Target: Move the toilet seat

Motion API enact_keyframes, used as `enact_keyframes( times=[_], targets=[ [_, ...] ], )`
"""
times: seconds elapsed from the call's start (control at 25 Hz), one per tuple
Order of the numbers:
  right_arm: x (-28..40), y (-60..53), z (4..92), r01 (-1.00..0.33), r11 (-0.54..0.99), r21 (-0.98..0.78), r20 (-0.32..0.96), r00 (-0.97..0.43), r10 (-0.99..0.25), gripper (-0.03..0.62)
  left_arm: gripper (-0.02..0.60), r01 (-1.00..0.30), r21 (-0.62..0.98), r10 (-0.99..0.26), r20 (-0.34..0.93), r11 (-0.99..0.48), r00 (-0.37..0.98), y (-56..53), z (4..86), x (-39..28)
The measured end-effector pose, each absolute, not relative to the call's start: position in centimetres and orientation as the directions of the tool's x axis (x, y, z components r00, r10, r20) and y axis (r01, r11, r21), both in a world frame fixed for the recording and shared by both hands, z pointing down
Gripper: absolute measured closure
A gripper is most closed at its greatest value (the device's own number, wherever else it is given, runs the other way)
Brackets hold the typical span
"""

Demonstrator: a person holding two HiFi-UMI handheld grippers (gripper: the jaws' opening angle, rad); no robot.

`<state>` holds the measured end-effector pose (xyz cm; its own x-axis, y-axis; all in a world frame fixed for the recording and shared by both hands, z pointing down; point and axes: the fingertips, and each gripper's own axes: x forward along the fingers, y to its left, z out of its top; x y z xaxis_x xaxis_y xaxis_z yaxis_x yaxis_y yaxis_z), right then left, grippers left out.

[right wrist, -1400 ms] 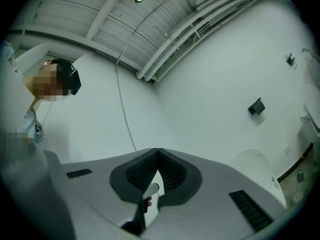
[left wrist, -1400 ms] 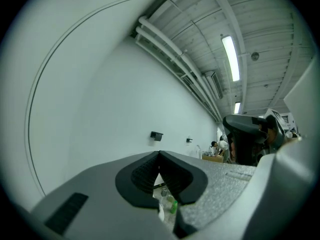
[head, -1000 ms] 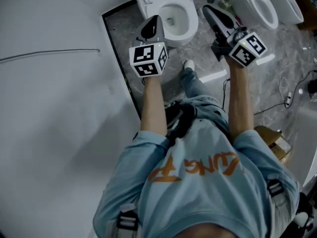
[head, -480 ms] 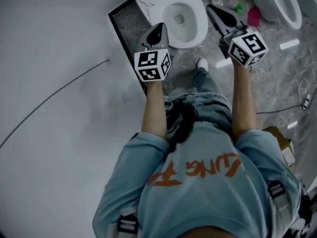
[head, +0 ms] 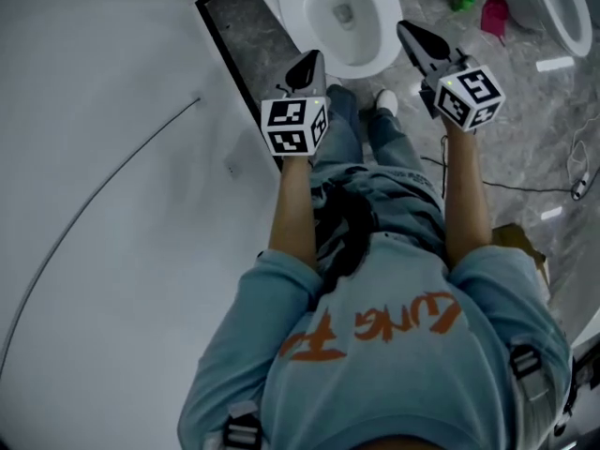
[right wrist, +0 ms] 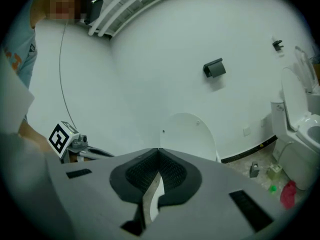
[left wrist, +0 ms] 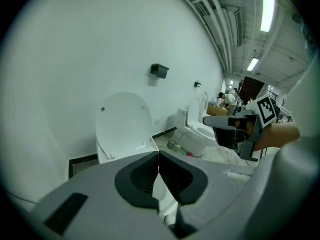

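My left tool (left wrist: pixel 158 156) is closed, its dark pads meeting with nothing between them. My right tool (right wrist: pixel 159 151) is closed and empty too. In the head view I hold both out in front of my chest, the left one at the centre of the frame and the right one to the right of it, each with its marker cube facing up.

Just past their tips, at the top centre of the head view, stands the toilet (head: pixel 292 28). The toilet seat (head: pixel 375 56) appears to lie flat on the bowl as a white ring, though I cannot be sure of that from above. The lid (left wrist: pixel 124 124) stands upright against the white wall (head: pixel 112 204), left of centre in the left gripper view and straight beyond the jaws in the right gripper view. Neither tool touches the toilet.

My feet are on the grey marbled floor (head: pixel 525 148), just below the bowl in the frame. A thin cable (head: pixel 94 195) runs down the wall at the left. A pink thing (head: pixel 494 15) and a small green thing (head: pixel 462 1) lie on the floor at the upper right, next to a second toilet (head: pixel 562 7). A small black box (left wrist: pixel 159 70) is fixed to the wall above the lid.
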<state>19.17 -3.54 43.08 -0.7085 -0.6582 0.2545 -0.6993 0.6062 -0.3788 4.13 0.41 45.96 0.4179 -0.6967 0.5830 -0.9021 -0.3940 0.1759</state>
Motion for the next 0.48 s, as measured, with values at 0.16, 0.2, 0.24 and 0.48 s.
enact_keyframes(
  times=[0.16, 0.2, 0.24, 0.48],
  targets=[
    [18.0, -2.5, 47.1, -0.678, 0.630, -0.379, 0.362, -0.735, -0.573, 0.594, 0.584, -0.882, 0.224, -0.609, 0.651, -0.415, 0.452, 0.8, 50.7, 5.5],
    [17.8, -2.4, 48.2, -0.672, 0.636, -0.379, 0.386, -0.740, -0.552, 0.594, 0.584, -0.873, 0.232, -0.585, 0.665, -0.428, 0.464, 1.0, 51.9, 5.9],
    [17.6, -2.4, 49.3, -0.666, 0.642, -0.378, 0.405, -0.743, -0.532, 0.594, 0.584, -0.866, 0.241, -0.564, 0.676, -0.439, 0.474, 1.0, 53.3, 6.2],
    [17.0, -3.0, 56.1, -0.624, 0.684, -0.379, 0.483, -0.763, -0.429, 0.594, 0.584, -0.856, 0.224, -0.493, 0.738, -0.465, 0.461, 0.9, 60.3, 6.8]
  ],
)
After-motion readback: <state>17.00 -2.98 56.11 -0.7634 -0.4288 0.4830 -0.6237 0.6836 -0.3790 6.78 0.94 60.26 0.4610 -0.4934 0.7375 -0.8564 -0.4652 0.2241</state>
